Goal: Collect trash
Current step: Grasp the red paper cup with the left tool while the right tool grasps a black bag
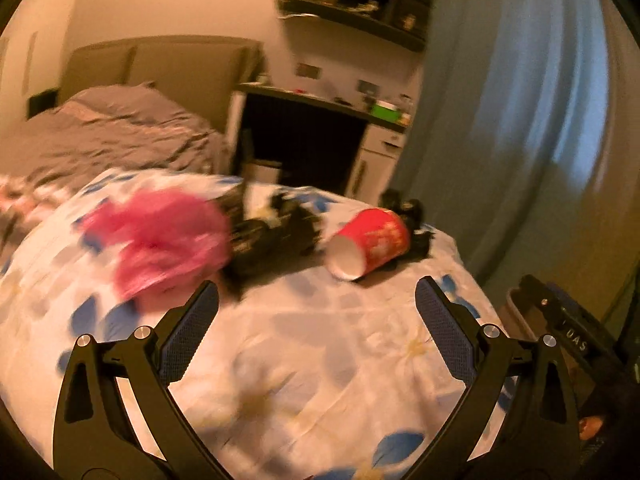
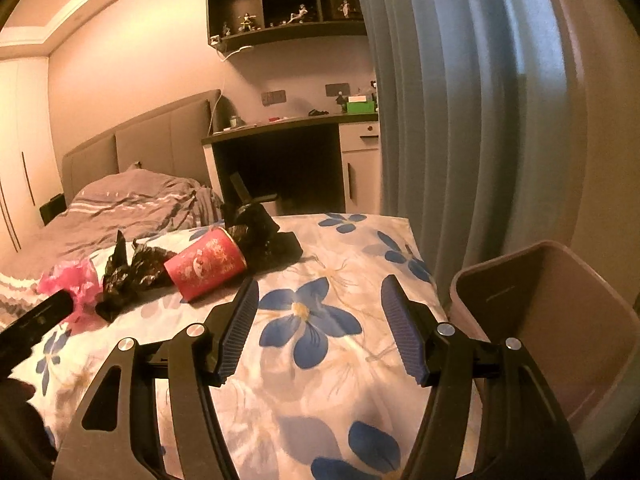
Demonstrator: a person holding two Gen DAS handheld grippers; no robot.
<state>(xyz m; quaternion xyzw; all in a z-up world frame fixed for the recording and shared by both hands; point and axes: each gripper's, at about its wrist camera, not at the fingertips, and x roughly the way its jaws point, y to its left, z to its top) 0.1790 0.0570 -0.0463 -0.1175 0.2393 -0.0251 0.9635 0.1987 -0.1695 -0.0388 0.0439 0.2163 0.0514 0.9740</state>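
Note:
A red paper cup [image 1: 370, 242] lies on its side on the floral bedspread [image 1: 320, 360], also in the right wrist view [image 2: 208, 266]. Crumpled black plastic [image 1: 276, 236] lies beside it [image 2: 132, 276], with another black piece [image 2: 260, 236] behind the cup. A crumpled pink bag [image 1: 160, 240] lies to the left [image 2: 74, 280]. My left gripper [image 1: 317, 300] is open and empty, just short of the trash. My right gripper [image 2: 319, 298] is open and empty over the bedspread [image 2: 320, 360], right of the cup. A pink-brown bin [image 2: 560, 320] stands beside the bed at right.
A blue curtain [image 2: 460, 120] hangs right of the bed. A dark desk [image 2: 288, 128] with white drawers stands beyond the bed, under a wall shelf [image 2: 280, 0]. A grey duvet [image 2: 120, 208] covers the head of the bed. The other gripper's body [image 1: 560, 320] shows at right.

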